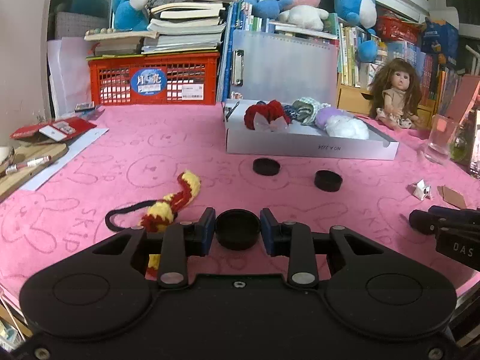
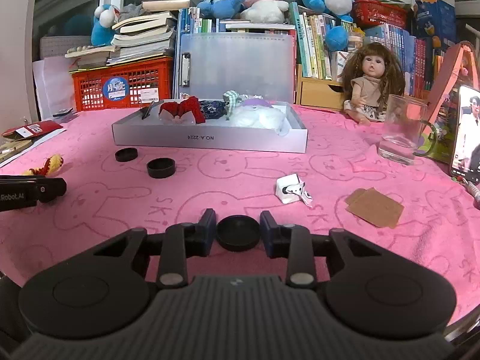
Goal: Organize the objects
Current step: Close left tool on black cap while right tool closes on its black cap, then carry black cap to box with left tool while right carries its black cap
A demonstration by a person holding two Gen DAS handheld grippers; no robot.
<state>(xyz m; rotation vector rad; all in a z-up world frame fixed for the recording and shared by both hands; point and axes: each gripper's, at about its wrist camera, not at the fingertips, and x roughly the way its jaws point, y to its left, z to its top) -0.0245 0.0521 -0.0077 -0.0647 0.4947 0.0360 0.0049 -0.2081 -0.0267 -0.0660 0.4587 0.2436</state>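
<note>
My left gripper (image 1: 238, 229) is shut on a black round cap (image 1: 238, 225), open side up, just above the pink cloth. My right gripper (image 2: 238, 229) is shut on another black round cap (image 2: 238, 231), flat side up. Two more black caps (image 1: 266, 166) (image 1: 328, 180) lie on the cloth in front of a grey tray (image 1: 312, 147) that holds several knitted hair ties. They also show in the right wrist view (image 2: 126, 154) (image 2: 160, 167), as does the tray (image 2: 210, 142). A yellow and red knitted hair tie (image 1: 171, 207) lies left of my left gripper.
A white paper cube (image 2: 289, 192) and a brown card (image 2: 375, 207) lie on the cloth to the right. A glass mug (image 2: 402, 133), a phone (image 2: 466, 132) and a doll (image 2: 372, 84) stand at the right. A red crate (image 1: 153, 79), books and plush toys line the back.
</note>
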